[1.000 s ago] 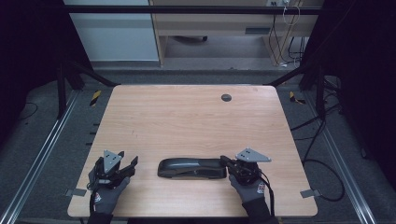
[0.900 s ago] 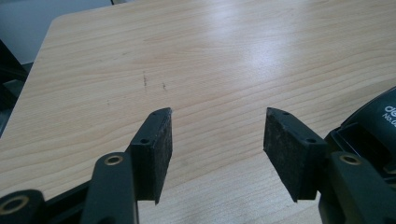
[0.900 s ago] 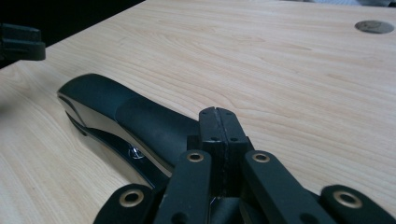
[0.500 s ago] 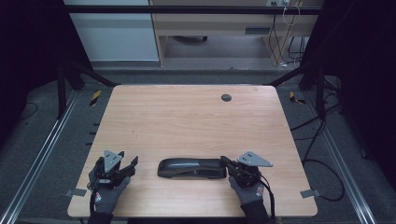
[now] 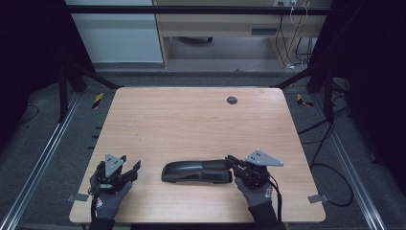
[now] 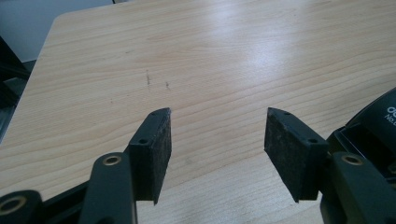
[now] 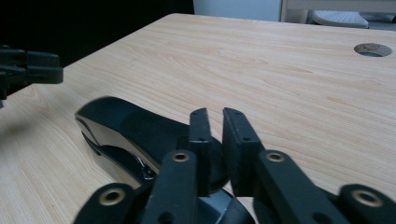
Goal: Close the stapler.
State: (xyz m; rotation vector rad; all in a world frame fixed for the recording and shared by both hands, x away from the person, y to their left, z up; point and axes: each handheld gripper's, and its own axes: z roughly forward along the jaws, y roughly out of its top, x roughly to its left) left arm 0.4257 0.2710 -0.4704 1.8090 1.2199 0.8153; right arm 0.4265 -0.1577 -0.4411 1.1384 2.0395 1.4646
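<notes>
Claws flank a black stapler [image 5: 197, 171] that lies lengthwise near the front edge of the table [image 5: 191, 120].

The left claw [image 5: 130, 165] rests with its jaws wide apart over bare wood, clear of the stapler's left end. It looks best kept still, or brought in to steady that end.

The right claw [image 5: 230, 160] sits at the stapler's right end. Its jaws have just been opening, the gap is narrow, and nothing lies between them. If a grip is meant, they probably need to spread wider before sliding squarely over the end, held low and level.

In the right gripper view that end is hidden behind a jaw, so contact cannot be judged. In the left gripper view the stapler's white lettering is cut off.
</notes>
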